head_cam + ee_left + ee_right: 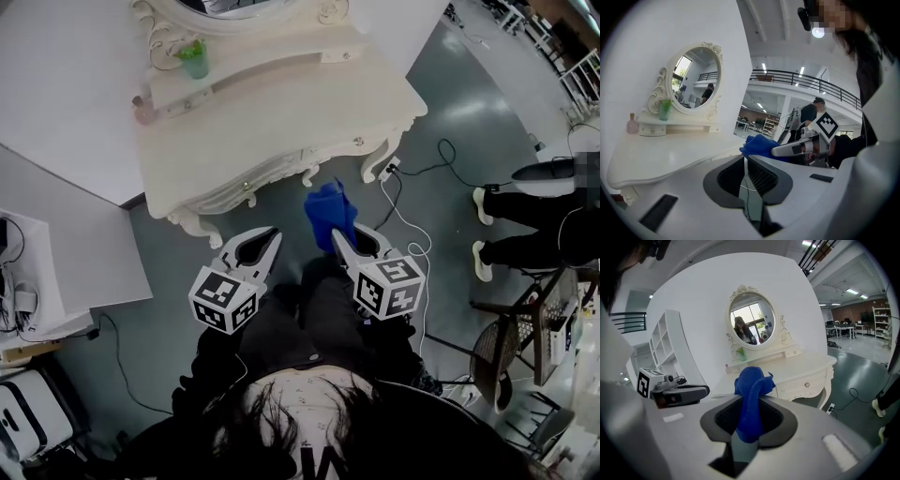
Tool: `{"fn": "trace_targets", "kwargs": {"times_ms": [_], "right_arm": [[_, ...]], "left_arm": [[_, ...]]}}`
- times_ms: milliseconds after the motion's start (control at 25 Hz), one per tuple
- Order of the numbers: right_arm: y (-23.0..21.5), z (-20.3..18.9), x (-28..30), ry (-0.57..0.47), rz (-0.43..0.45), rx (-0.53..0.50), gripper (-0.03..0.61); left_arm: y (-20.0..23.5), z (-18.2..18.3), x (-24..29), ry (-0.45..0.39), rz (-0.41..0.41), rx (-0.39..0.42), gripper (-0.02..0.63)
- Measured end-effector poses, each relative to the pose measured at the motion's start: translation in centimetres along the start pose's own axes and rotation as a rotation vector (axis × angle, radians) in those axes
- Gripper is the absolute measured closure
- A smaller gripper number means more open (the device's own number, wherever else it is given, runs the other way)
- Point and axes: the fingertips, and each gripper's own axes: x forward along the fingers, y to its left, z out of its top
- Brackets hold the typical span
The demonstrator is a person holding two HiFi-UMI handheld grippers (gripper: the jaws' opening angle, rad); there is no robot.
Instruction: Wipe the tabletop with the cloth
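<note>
Right gripper [339,234] has the cloth [328,211], fingers [779,423] clamped on its lower end, and the blue bundle stands up past the tips, long axis in line with the fingers. It looks like soft terry, bunched and folded, thick enough to flatten under pressure. The cloth is not on the table [281,103] yet: it hangs over the grey floor [450,103], just off the front edge, with the top straight ahead of the fingertips and slightly left. That's the relation that counts, and my read is a forward reach and a tip down to lay the cloth flat. Left gripper [272,239] rides alongside, fingers [726,180] together with nothing between them, about as near the edge but carrying nothing. The table is glossy cream-white with a curved, carved front; the smooth top should let the cloth slide easily. At the back, a small green cup [195,59] and a pink bottle [632,123] stand by the oval mirror [752,324], well apart from the cloth.
</note>
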Motion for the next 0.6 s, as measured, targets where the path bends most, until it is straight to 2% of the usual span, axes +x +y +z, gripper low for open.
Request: {"fn": "trace_targets", "kwargs": {"times_ms": [280, 600], "right_arm": [[-0.4, -0.9, -1.3, 0.008, -0.019, -0.022, 0.491], [-0.4, -0.2, -1.6, -0.011, -0.024, -0.031, 0.491]], "left_arm": [[-2.2, -0.2, 0.7, 0.013, -0.052, 0.033, 0.612], [-2.5, 0.0, 0.9, 0.011, -0.065, 0.053, 0.612]]}}
